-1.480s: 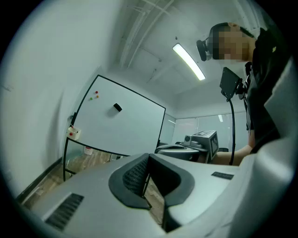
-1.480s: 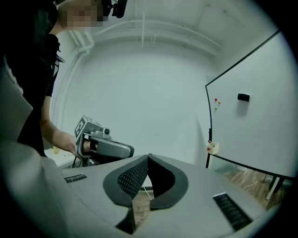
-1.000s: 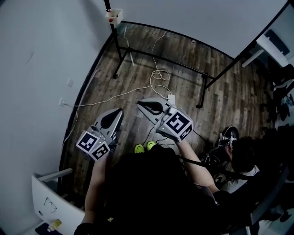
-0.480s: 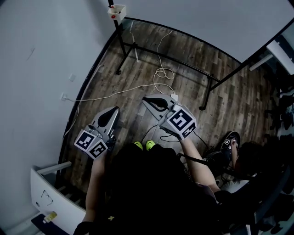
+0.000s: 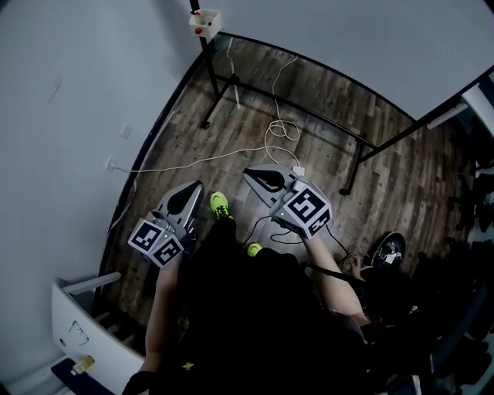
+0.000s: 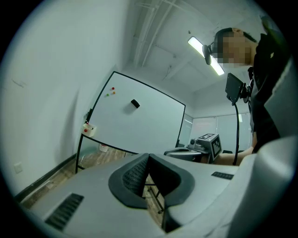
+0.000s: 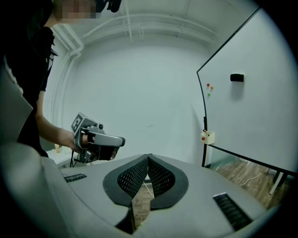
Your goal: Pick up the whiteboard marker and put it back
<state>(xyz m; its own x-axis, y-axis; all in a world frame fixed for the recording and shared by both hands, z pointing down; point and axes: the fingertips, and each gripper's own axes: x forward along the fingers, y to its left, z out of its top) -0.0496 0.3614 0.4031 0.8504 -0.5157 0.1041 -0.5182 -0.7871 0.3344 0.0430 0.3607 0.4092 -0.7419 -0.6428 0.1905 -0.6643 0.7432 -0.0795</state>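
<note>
Marker: no view shows it clearly, so I cannot tell its place, its long axis or which way it points.
Left tool (image 6: pixel 148 156): the jaw tips meet with nothing between them. It is held about level and faces the whiteboard (image 6: pixel 139 123).
Right tool (image 7: pixel 148 157): the jaws are closed and empty. It is just beside the left tool and aims at the bare wall (image 7: pixel 139 93) left of the whiteboard.
Whiteboard: a white panel in a thin black frame on black legs. In the head view it stands ahead of both tools.
Box (image 5: pixel 204 21): small and pale with a red spot, fixed to the whiteboard's left post near its lower left corner. What it holds is too small to make out.
Eraser (image 6: pixel 135 103): a dark block stuck on the whiteboard, up towards its top edge.
Magnets (image 6: pixel 111 91): red and green dots near the whiteboard's upper left corner.
Floor (image 5: pixel 255 116): dark wood planks that run under the whiteboard's legs.
Cable (image 5: pixel 282 131): white, looped on the floor just in front of the whiteboard's legs. One strand trails to a socket (image 5: pixel 112 164) on the wall to the whiteboard's left.
Shoe (image 5: pixel 219 205): yellow-green, on the floor between the two tools, well short of the whiteboard.
Room: pale walls, with a strip light (image 6: pixel 212 58) on the ceiling above and to the right of the whiteboard.
</note>
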